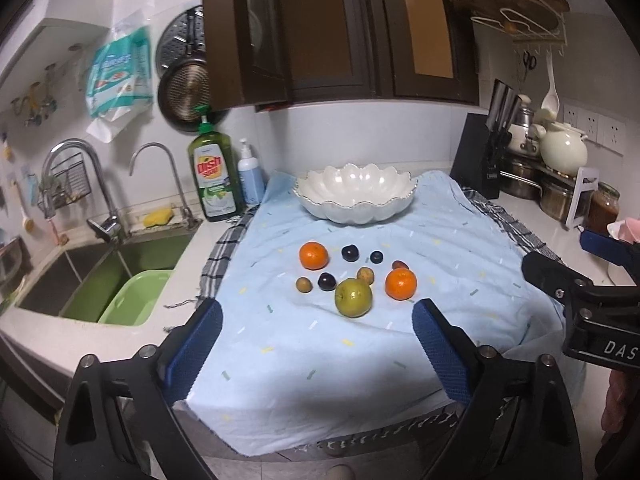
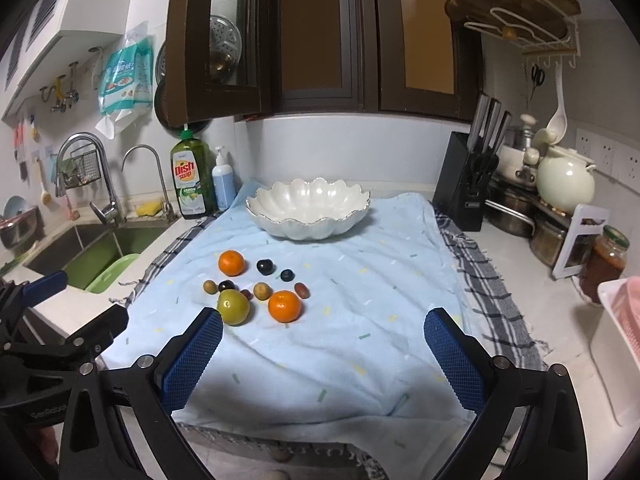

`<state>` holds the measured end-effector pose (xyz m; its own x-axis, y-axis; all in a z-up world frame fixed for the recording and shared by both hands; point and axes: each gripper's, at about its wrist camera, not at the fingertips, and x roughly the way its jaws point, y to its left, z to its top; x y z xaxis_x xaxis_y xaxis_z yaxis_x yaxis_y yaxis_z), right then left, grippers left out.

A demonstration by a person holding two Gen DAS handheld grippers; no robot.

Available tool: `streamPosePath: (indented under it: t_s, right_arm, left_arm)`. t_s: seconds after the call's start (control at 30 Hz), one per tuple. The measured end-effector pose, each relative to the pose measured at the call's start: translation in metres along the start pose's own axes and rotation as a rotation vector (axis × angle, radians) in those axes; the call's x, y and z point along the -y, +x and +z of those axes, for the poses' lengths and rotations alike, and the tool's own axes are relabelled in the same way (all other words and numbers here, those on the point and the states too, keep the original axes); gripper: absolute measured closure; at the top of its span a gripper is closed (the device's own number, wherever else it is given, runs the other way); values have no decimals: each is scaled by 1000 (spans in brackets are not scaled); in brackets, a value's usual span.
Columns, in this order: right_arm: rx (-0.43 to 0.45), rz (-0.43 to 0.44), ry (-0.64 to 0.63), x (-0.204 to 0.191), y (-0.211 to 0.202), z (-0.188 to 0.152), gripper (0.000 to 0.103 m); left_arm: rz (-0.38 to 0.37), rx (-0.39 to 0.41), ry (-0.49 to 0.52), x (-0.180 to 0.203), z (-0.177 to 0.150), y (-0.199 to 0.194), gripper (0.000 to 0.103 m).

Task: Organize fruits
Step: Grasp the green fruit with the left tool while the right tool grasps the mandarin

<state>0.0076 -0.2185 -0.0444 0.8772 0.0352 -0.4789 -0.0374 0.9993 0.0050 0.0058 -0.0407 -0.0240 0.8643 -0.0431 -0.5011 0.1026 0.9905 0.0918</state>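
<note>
Several fruits lie on a light blue towel: two oranges, a green apple, dark plums and small brownish fruits. An empty white scalloped bowl stands behind them. My left gripper is open and empty, just in front of the apple. My right gripper is open and empty, to the right of the fruits.
A sink with a green basin lies on the left. Dish soap and a pump bottle stand behind the towel. A knife block, pots and jars crowd the right. Open cabinet doors hang overhead.
</note>
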Motion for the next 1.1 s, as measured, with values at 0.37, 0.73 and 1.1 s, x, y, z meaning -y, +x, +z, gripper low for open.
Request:
streamPosePath:
  t_s: [0.37, 0.73, 1.1]
  right_arm:
    - [-97, 70, -19, -11, 70, 8, 14]
    - [-274, 138, -21, -28, 149, 8, 32]
    - [-435, 151, -10, -39, 204, -3, 43]
  left_arm:
    - [-57, -49, 91, 5, 10, 59, 22]
    - [-209, -200, 143, -1, 11, 136, 38]
    - [-381, -290, 245, 3, 2, 183, 42]
